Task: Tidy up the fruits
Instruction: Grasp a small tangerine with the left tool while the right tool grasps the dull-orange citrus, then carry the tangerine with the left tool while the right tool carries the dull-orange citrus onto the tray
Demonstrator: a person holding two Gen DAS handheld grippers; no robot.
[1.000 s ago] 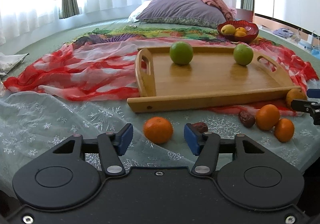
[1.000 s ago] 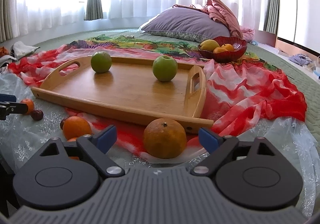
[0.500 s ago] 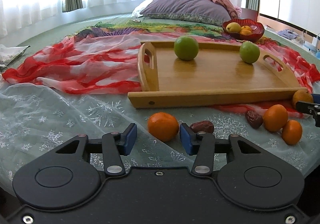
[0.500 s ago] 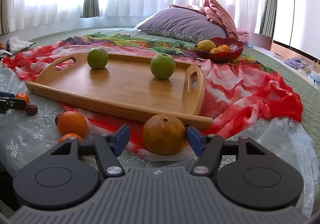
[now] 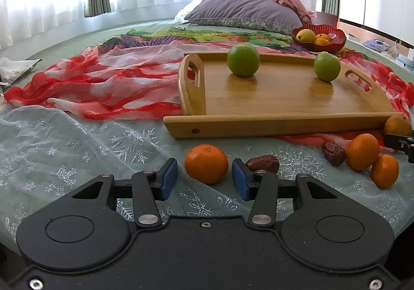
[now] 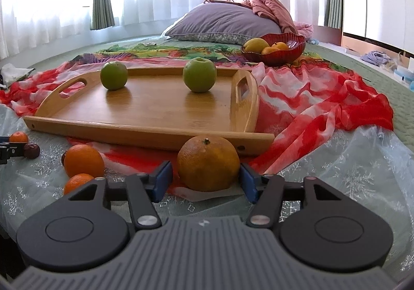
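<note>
A wooden tray [image 5: 284, 124] [image 6: 145, 132] lies on the bed with two green apples [image 5: 243, 60] [image 5: 327, 66] on it. My left gripper [image 5: 204, 178] is open, its blue pads on either side of a small orange [image 5: 206, 163] on the lace cloth, with small gaps. A red date [image 5: 262, 163] lies just behind the right pad. My right gripper [image 6: 205, 181] is open around a large dull orange [image 6: 208, 163] in front of the tray; the right pad looks close to touching it. Two more oranges [image 6: 83, 160] [image 6: 76, 182] lie to its left.
A red bowl [image 6: 282, 51] holding yellow and orange fruit stands beyond the tray, before a purple pillow [image 6: 222, 23]. A red and white scarf [image 5: 103, 88] is bunched under and around the tray. Another date [image 5: 333, 153] lies by the two oranges.
Both grippers moved forward and lower towards the fruit, and their jaws narrowed. Each orange now sits between its gripper's pads.
</note>
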